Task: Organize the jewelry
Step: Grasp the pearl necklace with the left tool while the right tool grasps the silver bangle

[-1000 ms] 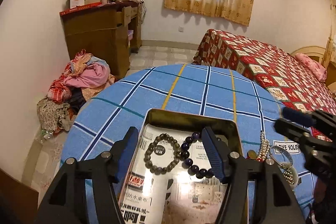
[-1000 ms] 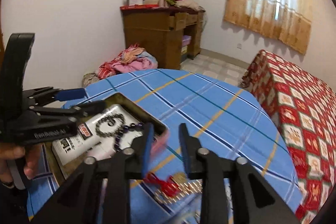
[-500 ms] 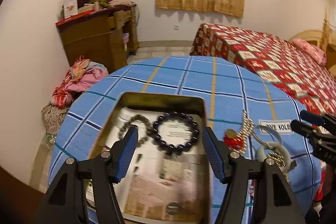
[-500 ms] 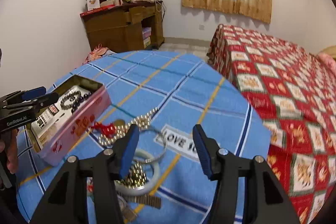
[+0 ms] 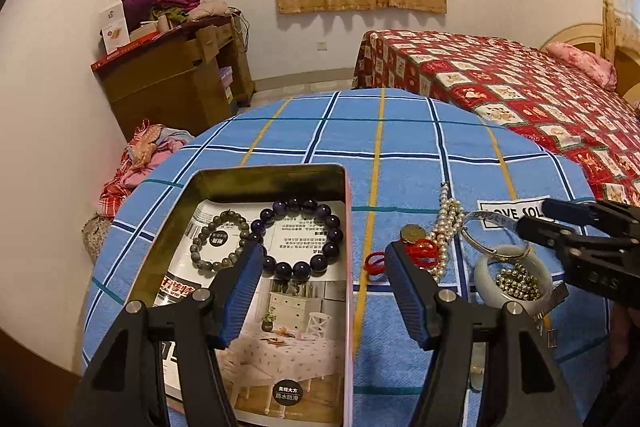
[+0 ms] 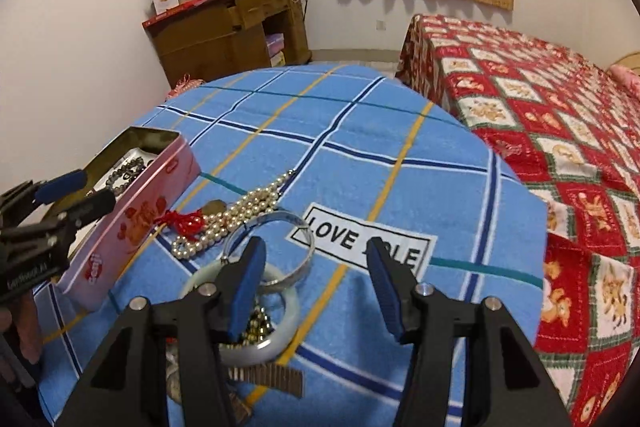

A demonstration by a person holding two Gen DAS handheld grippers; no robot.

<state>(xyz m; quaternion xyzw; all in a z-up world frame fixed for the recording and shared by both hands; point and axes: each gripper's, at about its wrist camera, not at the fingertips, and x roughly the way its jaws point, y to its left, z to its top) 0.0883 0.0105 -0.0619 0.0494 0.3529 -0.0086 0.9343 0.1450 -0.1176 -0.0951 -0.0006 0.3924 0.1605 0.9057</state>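
While the right gripper [image 6: 316,291] hangs part-open and empty, its jaws having just narrowed, a pale jade bangle [image 6: 286,327] lies under its left finger, hard, slick and likely brittle; take it across the band. Just beyond rests a silver bangle [image 6: 298,227], then limp pearls [image 6: 236,217]. Farther left, the left gripper [image 5: 320,279], wide and empty, hovers over the tin [image 5: 280,173].

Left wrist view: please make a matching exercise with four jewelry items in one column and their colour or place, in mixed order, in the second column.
Items:
1. large-bead bracelet
2. small-bead bracelet
3. pearl necklace
4. jade bangle

Descriptions:
A. pale green, on the tablecloth, with metal beads inside its ring
B. dark purple, in the tin
C. grey-brown, in the tin
D. white, on the tablecloth beside a red cord

Pairs: 1-B, 2-C, 3-D, 4-A
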